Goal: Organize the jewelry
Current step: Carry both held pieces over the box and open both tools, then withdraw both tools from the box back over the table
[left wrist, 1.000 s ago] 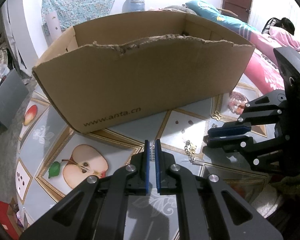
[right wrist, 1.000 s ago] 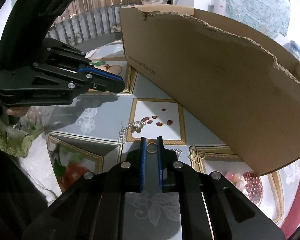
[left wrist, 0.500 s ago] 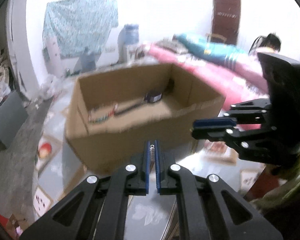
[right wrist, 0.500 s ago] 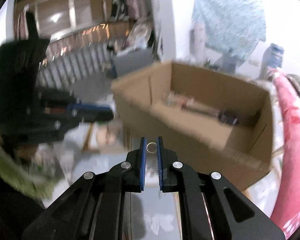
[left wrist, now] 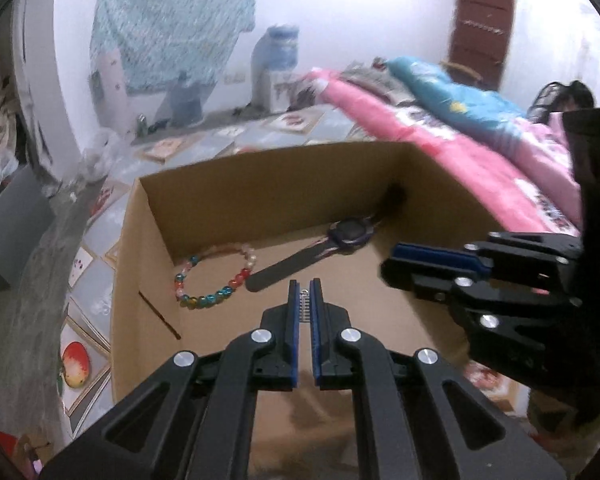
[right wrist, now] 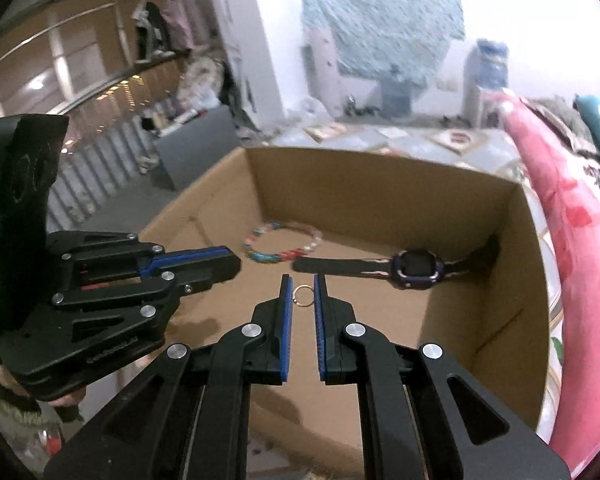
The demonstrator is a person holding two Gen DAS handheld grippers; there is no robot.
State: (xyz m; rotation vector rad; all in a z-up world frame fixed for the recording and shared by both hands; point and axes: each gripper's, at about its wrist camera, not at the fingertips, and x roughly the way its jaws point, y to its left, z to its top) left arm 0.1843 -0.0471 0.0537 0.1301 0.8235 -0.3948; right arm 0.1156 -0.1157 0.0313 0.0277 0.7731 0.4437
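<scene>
Jewelry is split between the 2 grippers and the open brown cardboard box (left wrist: 260,200), which serves as the landmark for both views. From the left wrist, the left gripper (left wrist: 304,304) hangs over the near part of the box, its blue-padded jaws drawn narrow and pinching a small silvery ridged piece (left wrist: 305,305) between the tips. On the box floor, toward its far left corner, lies a round bracelet of multicoloured glass beads (left wrist: 216,276); just right of it, apart from the beads, a dark purple wristwatch with a long black strap (left wrist: 340,240) stretches toward the far right corner. The right gripper (left wrist: 396,264) reaches over the box's right side. Beyond the box lie a pink quilt (left wrist: 440,148) and floor tiles with fruit pictures (left wrist: 76,364). From the right wrist, the right gripper (right wrist: 303,295) also hangs above the box (right wrist: 380,184), jaws narrow and clamped on a thin gold-coloured ring (right wrist: 303,295) at the tips. The bead bracelet (right wrist: 284,244) rests near the far wall, the wristwatch (right wrist: 416,268) to its right, and the left gripper (right wrist: 220,264) juts over the box's left edge.
</scene>
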